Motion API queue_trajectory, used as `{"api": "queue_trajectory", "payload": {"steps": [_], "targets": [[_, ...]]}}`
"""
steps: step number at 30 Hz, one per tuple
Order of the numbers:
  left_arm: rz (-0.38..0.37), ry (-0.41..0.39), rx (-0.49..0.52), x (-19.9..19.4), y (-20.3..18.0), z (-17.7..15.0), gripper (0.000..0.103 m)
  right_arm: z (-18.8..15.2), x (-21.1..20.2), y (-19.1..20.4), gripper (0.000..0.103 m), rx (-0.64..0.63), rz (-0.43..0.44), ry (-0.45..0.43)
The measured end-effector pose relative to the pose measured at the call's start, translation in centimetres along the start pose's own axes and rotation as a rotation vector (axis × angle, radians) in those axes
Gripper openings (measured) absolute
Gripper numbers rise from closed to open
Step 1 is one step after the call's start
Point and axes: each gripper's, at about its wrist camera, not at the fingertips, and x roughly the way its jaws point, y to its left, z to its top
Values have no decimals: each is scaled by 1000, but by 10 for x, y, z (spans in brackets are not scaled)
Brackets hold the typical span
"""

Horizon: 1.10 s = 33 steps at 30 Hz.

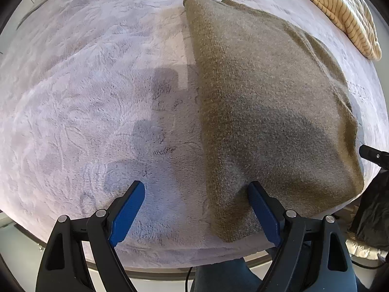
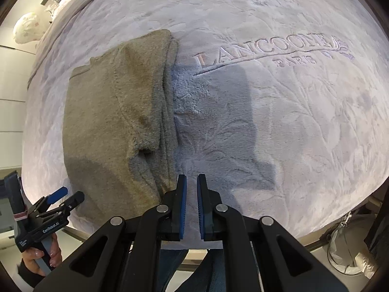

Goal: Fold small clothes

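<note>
The olive garment (image 1: 267, 102) lies folded on the pale blanket (image 1: 85, 97) — the left gripper (image 1: 197, 209) gapes wide astride its near edge, the right gripper (image 2: 192, 204) pinched empty beside it — so probably another fold, needing that edge gripped.

Olive garment (image 1: 267, 97) matt fuzzy knit, blanket (image 1: 85, 97) plush embossed fleece, pads (image 1: 126, 214) blue textured plastic

open blanket (image 2: 291, 121) right of the folded garment (image 2: 116, 121); striped cloth (image 1: 340, 12) beyond.
</note>
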Motion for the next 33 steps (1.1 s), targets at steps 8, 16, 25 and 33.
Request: {"api": "queue_trajectory", "payload": {"steps": [8, 16, 25, 33], "targets": [[5, -20, 27, -16, -2, 8, 87, 4, -2, 17, 10, 2, 29, 6], [49, -42, -6, -44, 7, 30, 87, 8, -12, 32, 10, -19, 13, 4], [63, -88, -40, -73, 5, 48, 88, 19, -40, 66, 71, -105, -61, -73], [87, -130, -22, -88, -12, 50, 103, 23, -54, 87, 80, -141, -106, -113]]}}
